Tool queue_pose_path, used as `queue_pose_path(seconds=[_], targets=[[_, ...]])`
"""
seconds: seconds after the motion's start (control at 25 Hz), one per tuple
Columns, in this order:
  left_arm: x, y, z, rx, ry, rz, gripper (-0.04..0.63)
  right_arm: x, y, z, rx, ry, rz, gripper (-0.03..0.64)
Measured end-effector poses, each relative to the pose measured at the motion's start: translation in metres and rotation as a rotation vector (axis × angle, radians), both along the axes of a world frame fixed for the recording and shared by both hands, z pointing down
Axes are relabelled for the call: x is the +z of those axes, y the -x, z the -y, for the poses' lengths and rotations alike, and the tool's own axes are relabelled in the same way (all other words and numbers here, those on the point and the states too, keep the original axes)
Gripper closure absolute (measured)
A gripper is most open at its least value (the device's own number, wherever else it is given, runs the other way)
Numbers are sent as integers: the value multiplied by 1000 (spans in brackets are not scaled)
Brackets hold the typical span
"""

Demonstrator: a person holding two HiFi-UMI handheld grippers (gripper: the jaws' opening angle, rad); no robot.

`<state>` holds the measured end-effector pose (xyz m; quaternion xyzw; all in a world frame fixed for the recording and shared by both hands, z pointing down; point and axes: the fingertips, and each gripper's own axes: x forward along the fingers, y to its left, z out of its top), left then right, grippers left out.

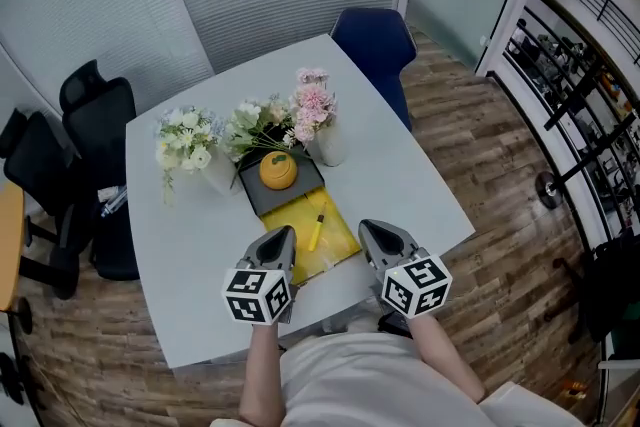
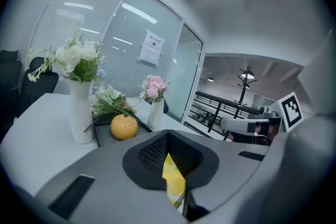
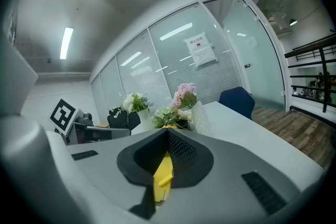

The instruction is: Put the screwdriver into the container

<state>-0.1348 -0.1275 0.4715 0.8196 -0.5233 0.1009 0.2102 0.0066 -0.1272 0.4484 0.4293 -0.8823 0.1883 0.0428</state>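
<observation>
A small yellow screwdriver (image 1: 316, 232) lies on a yellow sheet (image 1: 335, 240) near the table's front edge. Just behind it a dark grey tray (image 1: 297, 192) holds an orange pumpkin-shaped pot (image 1: 278, 170). My left gripper (image 1: 286, 235) hovers at the sheet's left edge and my right gripper (image 1: 369, 228) at its right edge, with the screwdriver between them. Both are shut with nothing in them. In the left gripper view the gripper (image 2: 168, 135) has its jaws meeting at the tip, with yellow sheet below. Under the closed jaws of the gripper (image 3: 168, 131) in the right gripper view, the screwdriver (image 3: 165, 180) shows.
Two white vases of flowers (image 1: 188, 140) (image 1: 316, 105) and a bunch of green leaves (image 1: 255, 127) stand behind the tray. A blue chair (image 1: 375, 45) is at the table's far side and black chairs (image 1: 95, 130) at its left. The white table (image 1: 420, 175) ends close to my body.
</observation>
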Motion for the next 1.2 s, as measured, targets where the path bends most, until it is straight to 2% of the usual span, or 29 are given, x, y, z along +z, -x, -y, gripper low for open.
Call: queue_pose_path(seconds=[1.2], targets=[[2, -11, -8, 10, 18, -44, 589, 2, -13, -11, 7, 4, -7, 602]])
